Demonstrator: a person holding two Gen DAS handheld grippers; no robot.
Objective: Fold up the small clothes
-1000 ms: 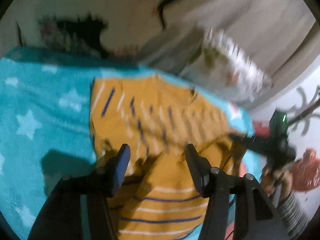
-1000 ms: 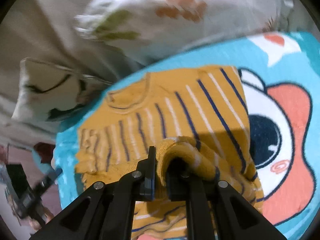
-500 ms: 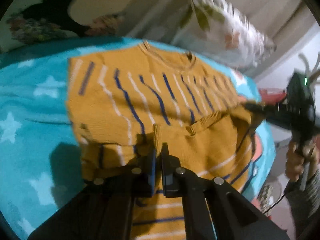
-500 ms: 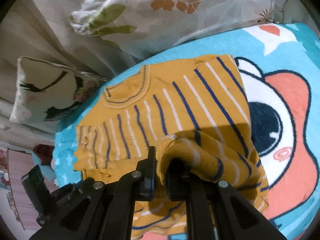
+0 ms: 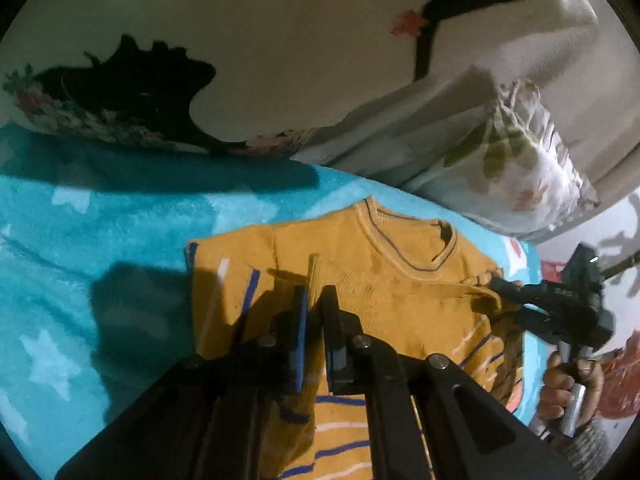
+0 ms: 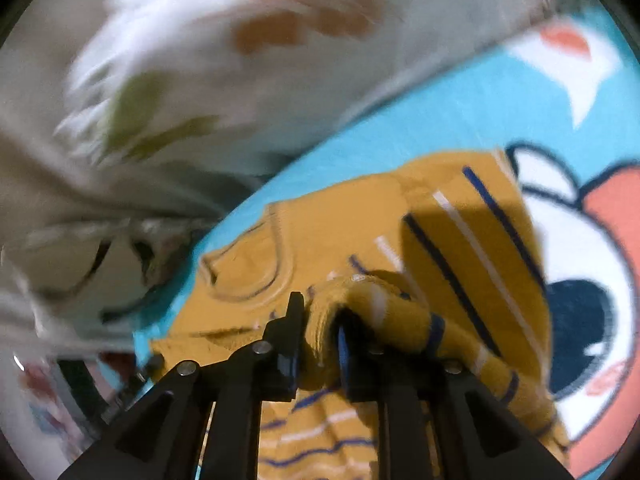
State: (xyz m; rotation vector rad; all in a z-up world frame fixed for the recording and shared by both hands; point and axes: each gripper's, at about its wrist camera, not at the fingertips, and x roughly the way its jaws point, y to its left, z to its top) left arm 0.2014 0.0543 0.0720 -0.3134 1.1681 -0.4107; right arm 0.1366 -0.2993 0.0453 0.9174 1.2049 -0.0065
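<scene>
A small mustard-yellow sweater with blue and white stripes lies on a turquoise blanket, its collar toward the pillows. My left gripper is shut on the sweater's hem edge, which stands up between the fingers over the chest. My right gripper is shut on a bunched fold of the sweater. In the left wrist view the right gripper grips the hem at the sweater's right side. The lower half of the sweater is folded up over the upper half.
A cream pillow with a black eyelash print and a leaf-print pillow lie just beyond the collar. The blanket carries white stars and a cartoon face. The right wrist view is blurred by motion.
My left gripper shut on the hem, then both grippers carried it toward the collar. The striped chest is now covered and the pillows are closer.
</scene>
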